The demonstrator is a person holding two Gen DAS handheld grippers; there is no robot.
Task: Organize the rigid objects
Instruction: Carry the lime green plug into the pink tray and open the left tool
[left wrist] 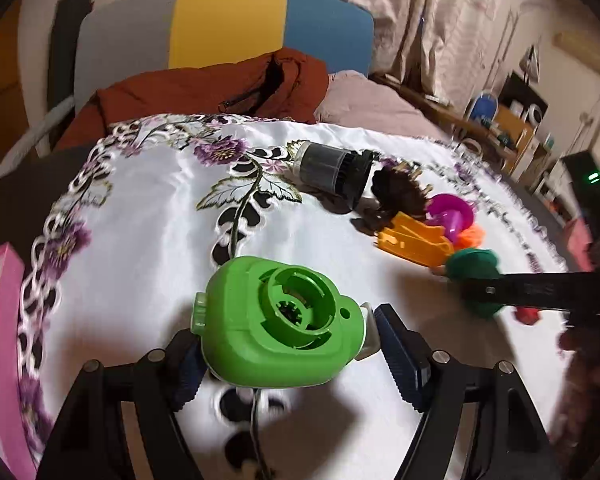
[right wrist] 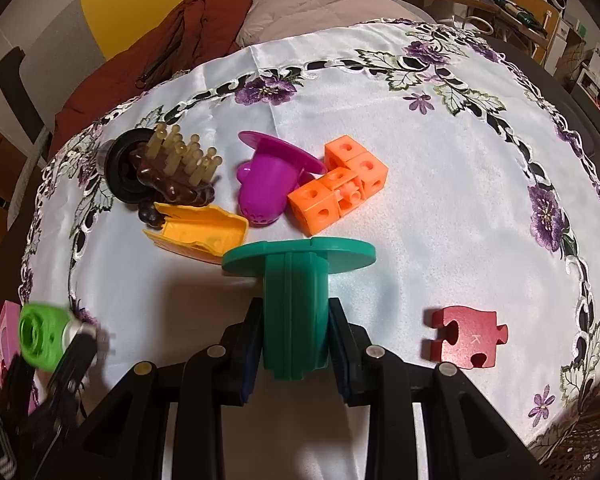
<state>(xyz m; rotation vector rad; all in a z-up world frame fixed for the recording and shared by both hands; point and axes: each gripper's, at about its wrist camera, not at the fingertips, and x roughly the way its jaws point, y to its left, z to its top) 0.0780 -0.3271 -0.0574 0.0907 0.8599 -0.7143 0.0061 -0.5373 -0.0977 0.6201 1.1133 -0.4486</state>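
My left gripper (left wrist: 288,336) is shut on a bright green plastic housing (left wrist: 276,320) with a round socket, held above the white embroidered cloth; it also shows in the right wrist view (right wrist: 40,336) at the far left. My right gripper (right wrist: 296,320) is shut on a dark green flanged plug (right wrist: 296,292), seen in the left wrist view (left wrist: 474,272) at the right. On the cloth lie a yellow clip (right wrist: 200,232), a purple strainer cup (right wrist: 264,184), orange linked cubes (right wrist: 340,184), a brown massage brush (right wrist: 176,176) and a red puzzle piece (right wrist: 464,340).
A black and clear cylinder (left wrist: 332,172) lies at the back of the cloth (left wrist: 148,240). A pink box (left wrist: 4,344) stands at the left edge. A rust-coloured jacket (left wrist: 220,92) and a colourful chair back lie beyond the table.
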